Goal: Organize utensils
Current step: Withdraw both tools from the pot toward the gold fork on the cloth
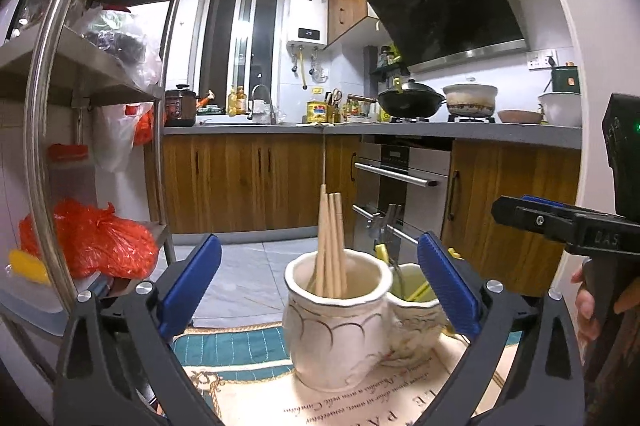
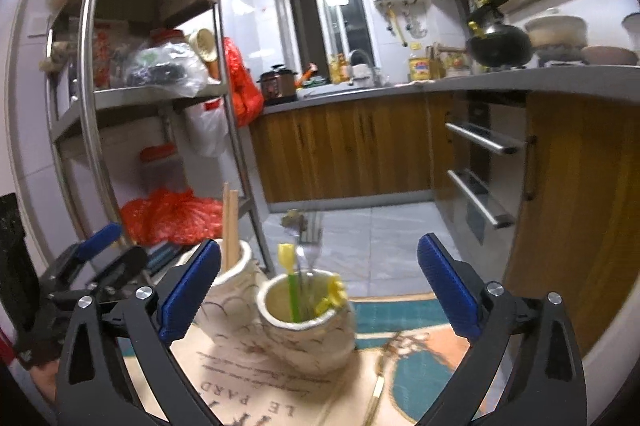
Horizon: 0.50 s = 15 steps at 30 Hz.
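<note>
both views are taken low over a printed cloth, close to two cream holders, and are aimed across the kitchen toward the window and counter. the left wrist view is set on the chopstick holder, seen dead ahead and very near, with the steel rack pressed against its left edge. the right wrist view is set further right and faces the second holder, blurred. both holders, the rack, window and counter are shared.
</note>
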Each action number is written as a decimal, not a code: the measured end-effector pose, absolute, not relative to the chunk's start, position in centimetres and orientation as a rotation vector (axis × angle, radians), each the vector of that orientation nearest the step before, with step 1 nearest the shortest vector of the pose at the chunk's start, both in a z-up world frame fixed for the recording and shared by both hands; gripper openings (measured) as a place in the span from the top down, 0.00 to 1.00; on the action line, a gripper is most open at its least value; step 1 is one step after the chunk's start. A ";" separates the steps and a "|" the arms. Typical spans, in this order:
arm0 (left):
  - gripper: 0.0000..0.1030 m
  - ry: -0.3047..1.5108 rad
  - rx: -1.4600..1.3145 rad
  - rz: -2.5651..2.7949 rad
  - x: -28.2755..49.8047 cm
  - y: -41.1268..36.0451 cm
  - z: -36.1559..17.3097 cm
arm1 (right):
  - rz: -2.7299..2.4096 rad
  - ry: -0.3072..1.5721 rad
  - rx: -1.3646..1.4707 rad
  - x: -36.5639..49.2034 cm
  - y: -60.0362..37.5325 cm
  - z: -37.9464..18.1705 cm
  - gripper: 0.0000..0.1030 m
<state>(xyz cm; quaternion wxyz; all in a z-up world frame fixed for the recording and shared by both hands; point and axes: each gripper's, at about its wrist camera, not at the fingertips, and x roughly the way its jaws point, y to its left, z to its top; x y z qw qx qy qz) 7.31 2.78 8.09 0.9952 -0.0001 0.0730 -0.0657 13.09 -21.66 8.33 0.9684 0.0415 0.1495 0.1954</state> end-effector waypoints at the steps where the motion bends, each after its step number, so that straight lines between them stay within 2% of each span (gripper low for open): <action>1: 0.06 0.152 -0.006 -0.142 7.0 2.8 8.3 | 0.382 0.307 0.079 12.9 -22.0 8.3 0.05; 9: 0.06 0.211 -0.049 -0.177 5.0 3.6 8.8 | 0.284 0.444 0.033 12.6 -24.4 5.8 0.05; 15: 0.06 0.346 -0.050 -0.198 4.6 3.5 6.0 | 0.248 0.603 -0.057 14.2 -24.5 2.1 0.05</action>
